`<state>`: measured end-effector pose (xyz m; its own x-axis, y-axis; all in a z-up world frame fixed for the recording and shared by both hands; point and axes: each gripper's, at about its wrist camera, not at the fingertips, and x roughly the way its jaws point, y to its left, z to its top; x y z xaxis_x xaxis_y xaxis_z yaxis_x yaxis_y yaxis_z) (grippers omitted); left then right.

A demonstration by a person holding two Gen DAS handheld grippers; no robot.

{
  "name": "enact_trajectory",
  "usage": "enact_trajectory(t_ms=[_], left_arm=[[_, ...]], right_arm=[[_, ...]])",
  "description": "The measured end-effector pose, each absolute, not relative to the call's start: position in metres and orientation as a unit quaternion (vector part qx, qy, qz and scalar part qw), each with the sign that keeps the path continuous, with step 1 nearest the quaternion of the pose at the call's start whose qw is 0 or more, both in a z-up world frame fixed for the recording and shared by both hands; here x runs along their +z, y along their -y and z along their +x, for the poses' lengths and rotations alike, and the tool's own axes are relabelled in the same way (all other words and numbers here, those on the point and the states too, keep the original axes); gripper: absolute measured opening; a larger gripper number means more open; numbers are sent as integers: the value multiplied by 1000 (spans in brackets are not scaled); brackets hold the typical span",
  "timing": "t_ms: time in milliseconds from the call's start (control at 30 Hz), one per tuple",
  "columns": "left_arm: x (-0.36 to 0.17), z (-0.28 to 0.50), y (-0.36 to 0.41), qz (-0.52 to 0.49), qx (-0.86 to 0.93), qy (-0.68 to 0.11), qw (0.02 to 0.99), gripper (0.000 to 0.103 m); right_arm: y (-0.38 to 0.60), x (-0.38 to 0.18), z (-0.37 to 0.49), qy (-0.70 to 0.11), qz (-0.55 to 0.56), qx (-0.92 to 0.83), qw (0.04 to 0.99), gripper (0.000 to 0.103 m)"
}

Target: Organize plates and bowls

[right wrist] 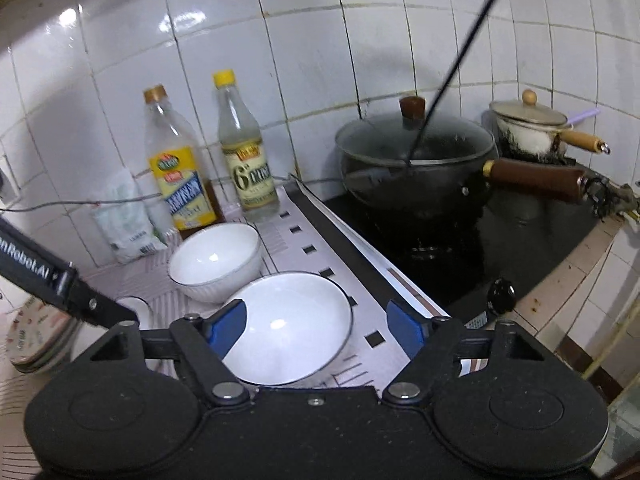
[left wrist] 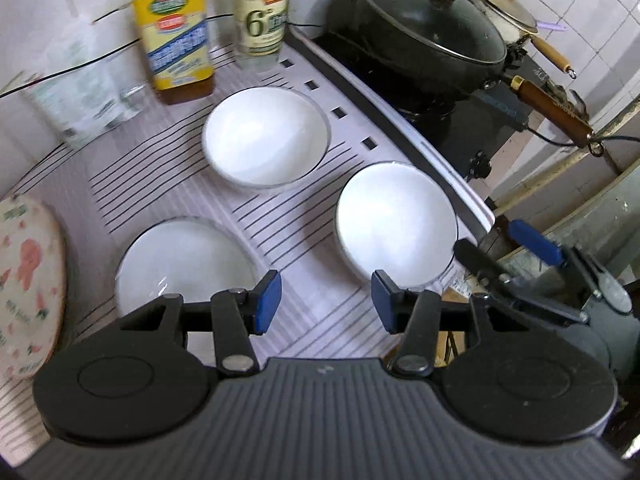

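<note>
On the striped mat (left wrist: 168, 176), three white bowls (left wrist: 266, 136) sit apart; left gripper (left wrist: 325, 304) spread and empty, right gripper (right wrist: 316, 330) spread, apparently straddling the nearest bowl (right wrist: 292, 326).

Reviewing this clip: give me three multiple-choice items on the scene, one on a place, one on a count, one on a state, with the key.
1. Where does the lidded black wok sit?
A. on the stove
B. on the striped mat
C. in a sink

2. How many white bowls show in the left wrist view?
A. one
B. three
C. five

3. What is between the left gripper jaws?
A. a bowl
B. a bottle
C. nothing

Key: A, it stands on the black stove; B, far bowl, right bowl, near bowl; C, only mat shows between its blue pads.
</note>
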<state>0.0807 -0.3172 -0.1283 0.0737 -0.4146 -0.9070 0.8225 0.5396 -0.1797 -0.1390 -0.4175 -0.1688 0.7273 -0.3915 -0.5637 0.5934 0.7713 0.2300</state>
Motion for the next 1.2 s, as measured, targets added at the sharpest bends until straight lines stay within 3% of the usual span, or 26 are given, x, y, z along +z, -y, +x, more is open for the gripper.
enact_trajectory(t_ms=[267, 367, 400, 467, 500, 600, 900, 1200], left_arm=[[-166, 88, 356, 205, -450, -513, 702, 43], [-175, 84, 368, 220, -453, -512, 696, 42], [-178, 83, 371, 225, -452, -513, 694, 42], [-182, 82, 374, 230, -453, -514, 692, 42], [-184, 82, 376, 233, -450, -514, 693, 42], [-191, 82, 379, 235, -441, -521, 692, 39], [-206, 79, 382, 236, -443, -537, 678, 12], [-196, 70, 374, 245, -440, -540, 675, 11]], right_arm=[[446, -208, -118, -292, 252, -283, 878, 60], [456, -222, -111, -307, 278, -286, 864, 45], [458, -225, -110, -308, 290, -286, 860, 32], [463, -231, -110, -307, 319, -286, 850, 21], [466, -233, -112, -297, 344, -286, 843, 18], [466, -236, -110, -291, 358, -294, 837, 16], [473, -244, -110, -302, 372, -307, 822, 8], [472, -243, -117, -305, 400, -295, 812, 10]])
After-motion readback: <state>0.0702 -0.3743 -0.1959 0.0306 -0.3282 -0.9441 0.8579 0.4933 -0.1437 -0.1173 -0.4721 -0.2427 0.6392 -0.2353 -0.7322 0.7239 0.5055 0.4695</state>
